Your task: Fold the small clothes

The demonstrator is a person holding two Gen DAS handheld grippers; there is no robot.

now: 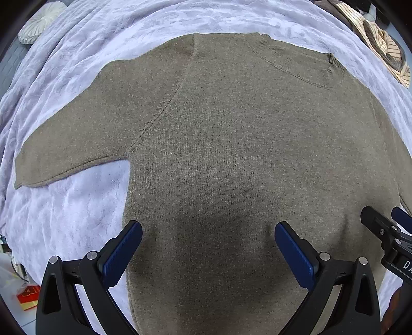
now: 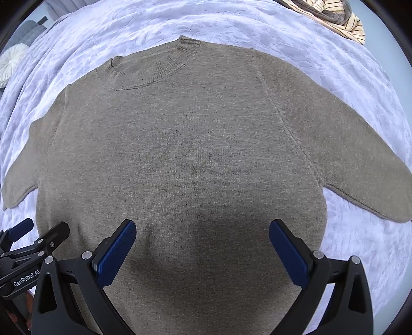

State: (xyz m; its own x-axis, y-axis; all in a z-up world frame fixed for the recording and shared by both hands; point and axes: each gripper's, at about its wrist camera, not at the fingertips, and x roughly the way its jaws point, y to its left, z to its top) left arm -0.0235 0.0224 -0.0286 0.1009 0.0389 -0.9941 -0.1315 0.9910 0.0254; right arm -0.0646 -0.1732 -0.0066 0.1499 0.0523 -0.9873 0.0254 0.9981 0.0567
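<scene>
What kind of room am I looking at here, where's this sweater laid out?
Most likely a bedroom. The brown sweater lies spread flat on a plush lavender blanket that looks like bed covering, a round white pleated cushion sits at the far left, and a striped garment lies bunched at the far right edge.

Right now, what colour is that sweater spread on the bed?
The sweater is plain brownish-grey knit, clearest in the right wrist view.

brown sweater (image 2: 185, 154) flat on lilac blanket (image 2: 347, 77); right gripper (image 2: 202, 244) spread wide above it
</scene>
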